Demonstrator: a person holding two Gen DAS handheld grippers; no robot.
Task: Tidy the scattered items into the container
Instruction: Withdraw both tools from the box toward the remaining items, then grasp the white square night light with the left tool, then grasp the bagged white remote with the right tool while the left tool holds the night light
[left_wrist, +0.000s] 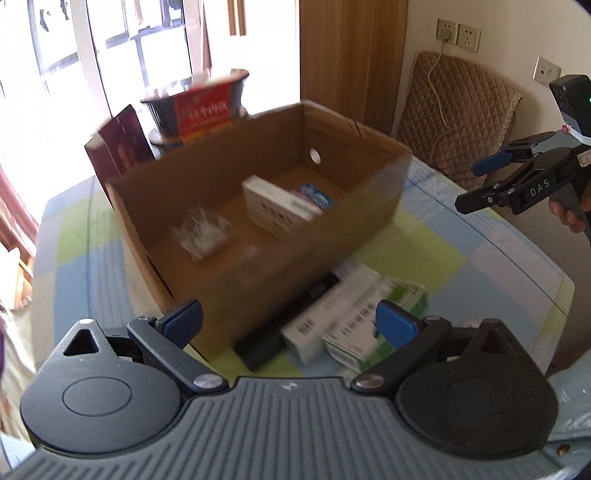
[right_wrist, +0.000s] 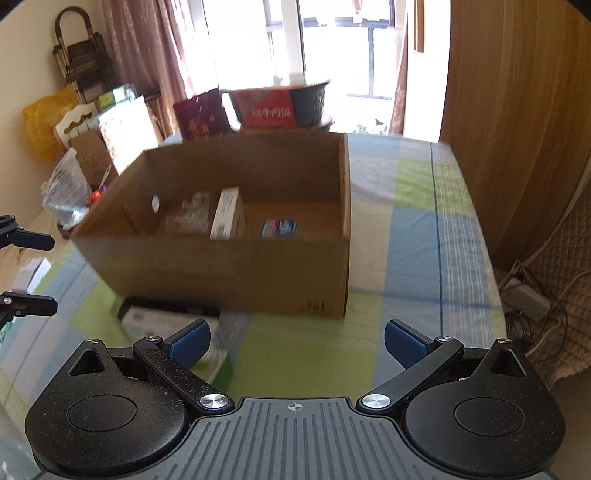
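An open cardboard box (left_wrist: 280, 266) (right_wrist: 221, 266) stands on the checked tablecloth. Inside it are a white carton (left_wrist: 273, 206) (right_wrist: 229, 214), a blue pack (left_wrist: 314, 195) (right_wrist: 279, 227) and a clear plastic item (left_wrist: 201, 229) (right_wrist: 192, 214). On the cloth against the box's near wall lie a black bar-shaped item (left_wrist: 288, 317) (right_wrist: 170, 308), a white carton (left_wrist: 317, 321) (right_wrist: 162, 325) and a green-and-white carton (left_wrist: 373, 325). My left gripper (left_wrist: 291, 321) (right_wrist: 40, 273) is open just above these. My right gripper (right_wrist: 295, 341) (left_wrist: 474, 184) is open and empty, beside the box.
Behind the box stand a red-and-black noodle bowl (left_wrist: 210, 107) (right_wrist: 280, 107) and a maroon packet (left_wrist: 123, 144) (right_wrist: 201, 120). A quilted chair (left_wrist: 454, 114) sits by the table's side. Bags and boxes (right_wrist: 74, 155) crowd the floor beyond the table edge.
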